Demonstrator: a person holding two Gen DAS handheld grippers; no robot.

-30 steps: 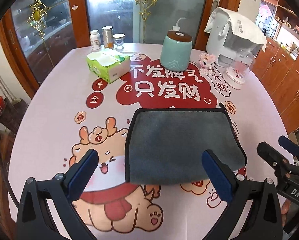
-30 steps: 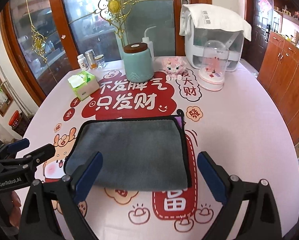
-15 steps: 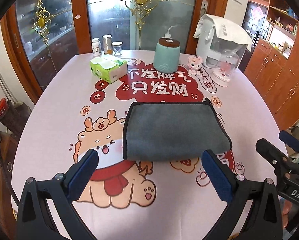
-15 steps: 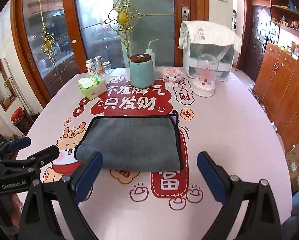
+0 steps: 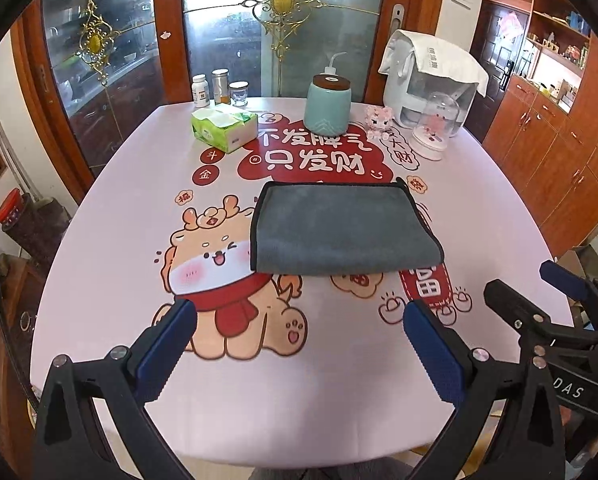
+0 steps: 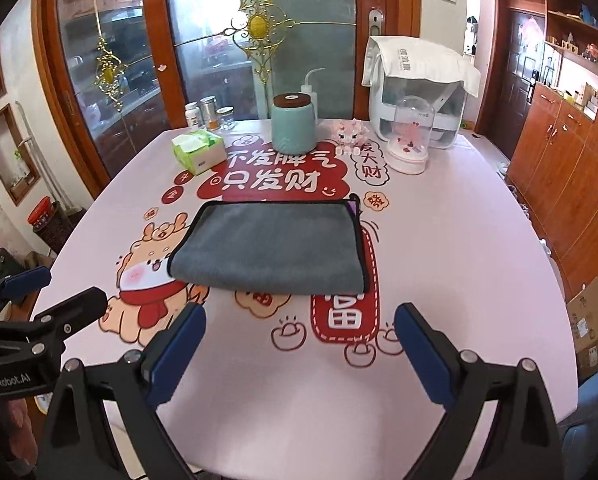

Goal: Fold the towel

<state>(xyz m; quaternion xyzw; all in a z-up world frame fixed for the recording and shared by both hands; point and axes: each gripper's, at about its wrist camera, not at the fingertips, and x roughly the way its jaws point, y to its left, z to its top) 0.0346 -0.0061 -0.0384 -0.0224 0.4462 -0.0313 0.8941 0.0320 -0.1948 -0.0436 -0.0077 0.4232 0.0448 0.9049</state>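
I see the dark grey microfibre towel with black piping [image 5: 341, 232] lying folded flat near the middle of the round table under its pink cartoon-printed cloth [image 5: 111, 208]. Its soft folded edge faces me, and the piped edges run along the far side and the ends. A small purple tag seems to poke out at its far right corner, though the fisheye leaves me unsure.

My left gripper with blue-padded black fingers [image 5: 299, 344] hangs over the near part of the table, jaws spread wide with nothing between them, well short of the towel. My right gripper of the same build [image 6: 299, 344] is likewise released and empty, also short of the towel's near edge. Each shows at the edge of the other's view.

Along the far side of the table stand a green tissue box [image 5: 223, 131], a pale teal ceramic jar with a brown wooden lid [image 5: 327, 106], a small pink toy figure [image 5: 378, 120], a clear glass dome on a white base [image 5: 437, 128] and a white appliance draped with a white cloth [image 5: 431, 76]. Three small bottles [image 5: 219, 90] sit near the glass doors.
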